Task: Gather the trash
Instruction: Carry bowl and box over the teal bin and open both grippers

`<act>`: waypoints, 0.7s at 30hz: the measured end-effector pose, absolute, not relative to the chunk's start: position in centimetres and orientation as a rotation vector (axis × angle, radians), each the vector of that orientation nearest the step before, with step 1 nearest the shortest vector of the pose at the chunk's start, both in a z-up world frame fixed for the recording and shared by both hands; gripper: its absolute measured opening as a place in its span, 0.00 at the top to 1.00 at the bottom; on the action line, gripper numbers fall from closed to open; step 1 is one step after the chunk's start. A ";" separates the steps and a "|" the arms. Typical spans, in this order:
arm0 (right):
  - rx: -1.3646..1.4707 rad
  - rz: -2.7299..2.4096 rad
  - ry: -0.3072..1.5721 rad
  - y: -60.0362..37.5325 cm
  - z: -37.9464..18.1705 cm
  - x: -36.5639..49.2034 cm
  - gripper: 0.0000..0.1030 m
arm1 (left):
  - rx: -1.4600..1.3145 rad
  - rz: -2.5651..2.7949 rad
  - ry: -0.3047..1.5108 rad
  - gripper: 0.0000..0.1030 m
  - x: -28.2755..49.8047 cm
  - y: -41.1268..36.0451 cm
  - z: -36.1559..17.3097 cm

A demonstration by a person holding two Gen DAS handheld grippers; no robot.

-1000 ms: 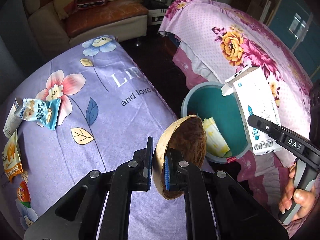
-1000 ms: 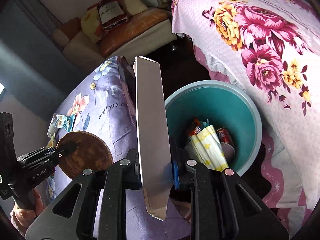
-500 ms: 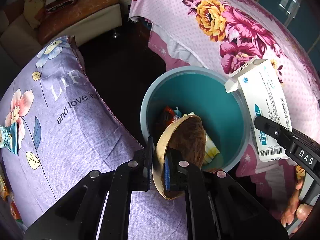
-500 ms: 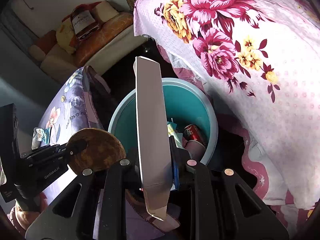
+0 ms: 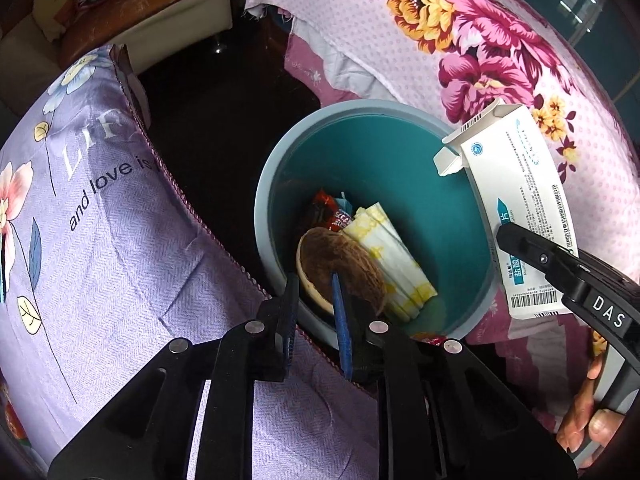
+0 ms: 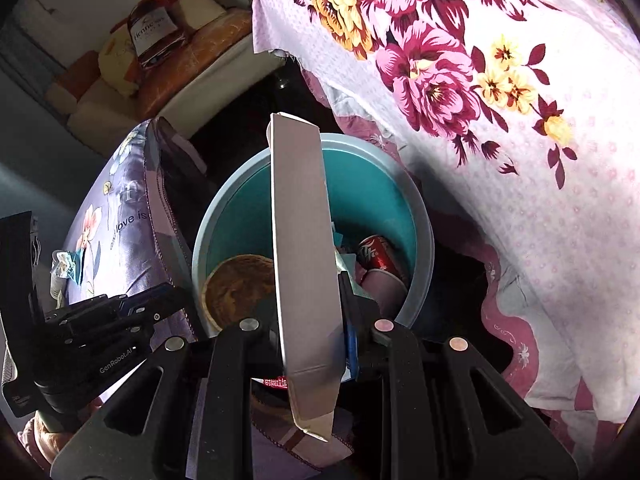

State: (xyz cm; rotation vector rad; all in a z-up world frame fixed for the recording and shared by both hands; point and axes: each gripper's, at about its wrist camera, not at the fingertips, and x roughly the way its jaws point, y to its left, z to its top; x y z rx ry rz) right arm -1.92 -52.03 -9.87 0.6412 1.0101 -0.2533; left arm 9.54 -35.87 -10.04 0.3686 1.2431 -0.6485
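The left gripper hangs released over the near rim of the teal bin, its fingers apart. The coconut shell lies free inside the bin, beside a yellow-white packet and a red can. The right gripper clenches the white carton, upright above the bin.

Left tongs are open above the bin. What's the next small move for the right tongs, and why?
Probably open the right tongs to drop the white box. It appears to hang over the teal bin, where the coconut shell already lies, clear of the open left tongs.
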 end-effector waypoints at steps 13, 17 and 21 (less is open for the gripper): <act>0.635 -0.280 1.042 -51.6 -10.3 -1.7 0.80 | 0.272 -0.625 1.196 0.17 9.6 -32.3 -7.4; 0.635 -0.296 1.058 -51.4 -10.5 -1.6 0.78 | 0.241 -0.646 1.208 0.14 9.6 -31.3 -7.0; 0.630 -0.305 1.062 -51.0 -10.3 -1.6 0.71 | 0.232 -0.665 1.217 0.12 9.3 -30.8 -6.8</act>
